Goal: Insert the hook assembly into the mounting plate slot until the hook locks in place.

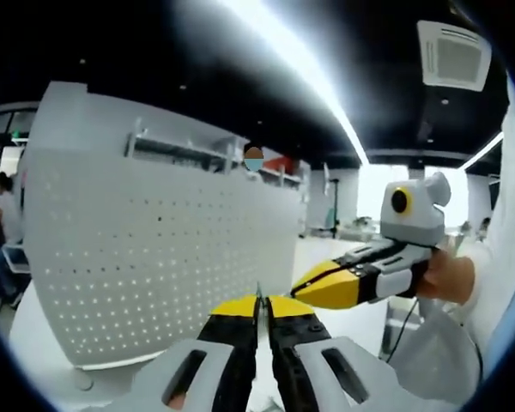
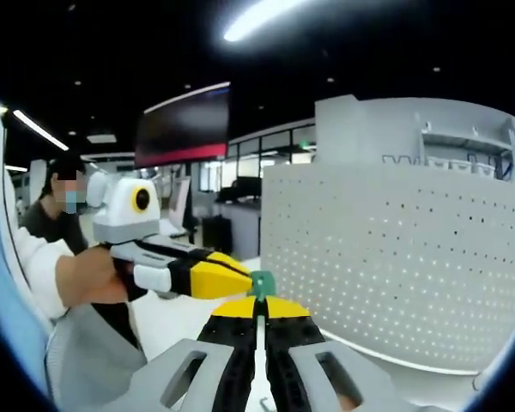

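Two grippers meet before the perforated mounting plate (image 2: 395, 266). Right gripper (image 2: 259, 311) jaws pinch a green hook piece (image 2: 262, 282) at 12 o'clock. Left gripper (image 1: 259, 307) jaws pressed together, likely steadying for insertion.

In the left gripper view, the perforated panel (image 1: 154, 266) is standing on the table (image 1: 34, 360) to the left, with the right gripper (image 1: 305, 283) reaching in from the right. In the right gripper view, the left gripper (image 2: 245, 279) is coming in from the left, a small hook piece (image 2: 262, 283) sitting at its tip, left of the panel.

You have two tongs: the left tongs (image 1: 258, 302) and the right tongs (image 2: 259, 302). One white perforated plate (image 1: 154, 266) stands at 9 o'clock. One small green hook piece (image 2: 262, 282) is there.
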